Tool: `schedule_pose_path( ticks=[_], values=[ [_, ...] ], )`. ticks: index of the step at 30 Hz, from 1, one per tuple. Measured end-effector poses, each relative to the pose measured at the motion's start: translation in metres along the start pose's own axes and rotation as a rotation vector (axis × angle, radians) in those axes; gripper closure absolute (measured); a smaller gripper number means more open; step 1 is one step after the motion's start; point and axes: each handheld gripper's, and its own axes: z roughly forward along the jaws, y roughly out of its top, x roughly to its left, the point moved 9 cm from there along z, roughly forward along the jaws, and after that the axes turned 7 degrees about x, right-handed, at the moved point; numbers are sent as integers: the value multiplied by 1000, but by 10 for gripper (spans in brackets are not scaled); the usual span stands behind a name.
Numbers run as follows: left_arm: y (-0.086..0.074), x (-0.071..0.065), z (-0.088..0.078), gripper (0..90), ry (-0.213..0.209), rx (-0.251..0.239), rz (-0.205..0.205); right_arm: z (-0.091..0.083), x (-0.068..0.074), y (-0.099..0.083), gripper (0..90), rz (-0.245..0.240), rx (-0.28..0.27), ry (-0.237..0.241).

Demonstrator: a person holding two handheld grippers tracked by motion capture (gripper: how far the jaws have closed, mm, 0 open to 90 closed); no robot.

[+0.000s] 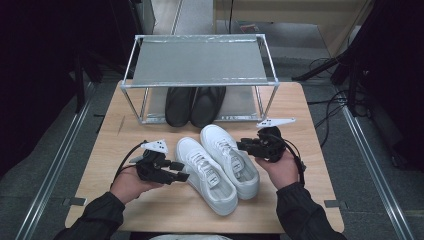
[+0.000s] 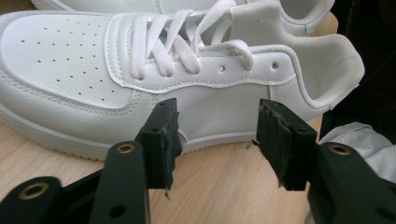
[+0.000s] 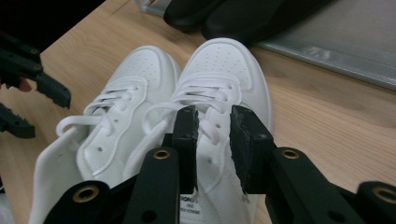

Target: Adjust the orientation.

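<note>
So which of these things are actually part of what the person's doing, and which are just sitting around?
In the job:
- white sneakers, side by side on the table
- left gripper, jaws open beside them
- right gripper, jaws open, holding nothing

Just lying about:
- black shoes under the metal rack
- cables on the floor

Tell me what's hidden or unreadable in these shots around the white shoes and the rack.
- Black shoes: in the high view the rack top covers their heels.
- Tongue label on the right white shoe: right gripper view, print too small, partly behind a finger.
- Left white shoe: left gripper view, toe tip cut off by the left edge.
</note>
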Motion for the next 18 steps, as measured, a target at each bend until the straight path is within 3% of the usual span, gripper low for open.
schedule_pose_path(
  ticks=[5, 8, 11, 18],
  values=[
    [3, 6, -8, 412, 10, -14, -1, -5, 13, -6, 674, -6, -2, 7],
    [5, 10, -11, 396, 18, -30, -5, -6, 16, -9, 537, -5, -11, -3],
    [8, 15, -14, 387, 28, -37, -1, -6, 18, -13, 493, -11, -4, -19],
    [12, 23, -15, 387, 32, -38, -17, -11, 28, -19, 491, -18, -8, -11]
  ],
)
